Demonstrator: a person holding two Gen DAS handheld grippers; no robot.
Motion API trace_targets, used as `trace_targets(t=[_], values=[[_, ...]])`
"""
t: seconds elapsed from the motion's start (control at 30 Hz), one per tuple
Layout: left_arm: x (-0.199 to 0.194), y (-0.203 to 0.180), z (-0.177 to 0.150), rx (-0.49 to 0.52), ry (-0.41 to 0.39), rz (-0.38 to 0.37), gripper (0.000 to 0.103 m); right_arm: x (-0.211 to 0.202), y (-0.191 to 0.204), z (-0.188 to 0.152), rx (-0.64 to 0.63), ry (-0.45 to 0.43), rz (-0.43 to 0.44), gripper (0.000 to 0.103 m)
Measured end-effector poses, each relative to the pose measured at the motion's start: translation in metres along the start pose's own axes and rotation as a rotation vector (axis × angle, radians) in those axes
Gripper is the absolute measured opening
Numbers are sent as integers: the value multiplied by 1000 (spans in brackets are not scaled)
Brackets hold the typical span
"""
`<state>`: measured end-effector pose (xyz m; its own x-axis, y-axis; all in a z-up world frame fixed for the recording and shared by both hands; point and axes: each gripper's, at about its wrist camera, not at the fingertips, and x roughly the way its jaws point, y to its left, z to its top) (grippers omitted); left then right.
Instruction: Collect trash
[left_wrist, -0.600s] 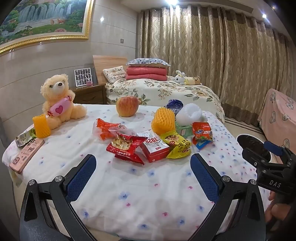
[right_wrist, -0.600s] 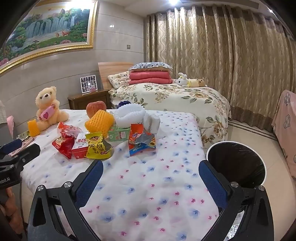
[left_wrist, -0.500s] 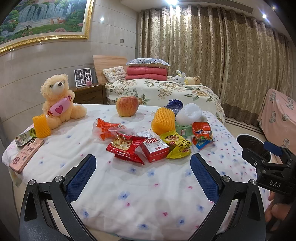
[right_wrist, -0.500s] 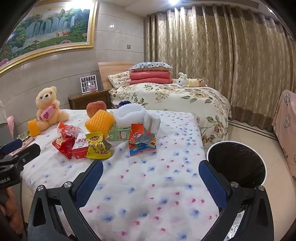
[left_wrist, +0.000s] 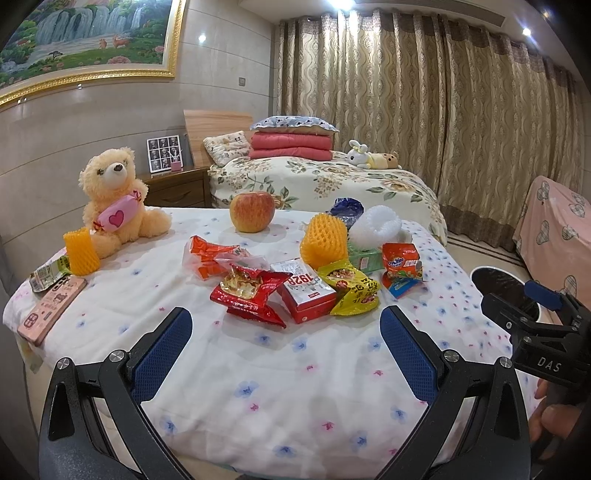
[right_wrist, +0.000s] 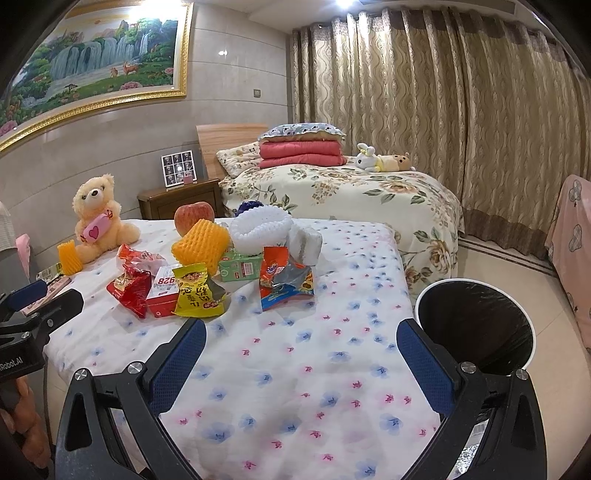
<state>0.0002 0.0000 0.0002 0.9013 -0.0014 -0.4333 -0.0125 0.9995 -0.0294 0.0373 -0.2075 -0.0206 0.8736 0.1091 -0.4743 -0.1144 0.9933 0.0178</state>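
Snack wrappers lie in a heap on the flowered bedspread (left_wrist: 258, 369): a red packet (left_wrist: 251, 293), a red box (left_wrist: 306, 295), a yellow packet (left_wrist: 351, 290), an orange Ovaltine packet (left_wrist: 400, 266) and an orange bag (left_wrist: 207, 256). Yellow (left_wrist: 325, 240) and white foam nets (left_wrist: 375, 229) sit behind them. A black-lined bin (right_wrist: 476, 326) stands on the floor to the right of the bed. My left gripper (left_wrist: 284, 350) is open and empty, short of the heap. My right gripper (right_wrist: 301, 362) is open and empty over the bedspread (right_wrist: 295, 369), left of the bin.
An apple (left_wrist: 252, 211), a teddy bear (left_wrist: 114, 199), a small yellow net (left_wrist: 80, 251) and a pink phone (left_wrist: 48, 306) also lie on the bed. A second bed (right_wrist: 351, 192), a nightstand (right_wrist: 181, 197) and curtains stand behind.
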Motion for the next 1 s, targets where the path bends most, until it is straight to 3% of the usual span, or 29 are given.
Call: trace_targets(t=[0.7, 1.0], values=[[3, -5, -2, -9, 9, -4, 103, 0, 1, 1, 9, 7, 17, 103], [16, 10, -8, -18, 46, 10, 103, 15, 0, 3, 34, 67, 67, 103]])
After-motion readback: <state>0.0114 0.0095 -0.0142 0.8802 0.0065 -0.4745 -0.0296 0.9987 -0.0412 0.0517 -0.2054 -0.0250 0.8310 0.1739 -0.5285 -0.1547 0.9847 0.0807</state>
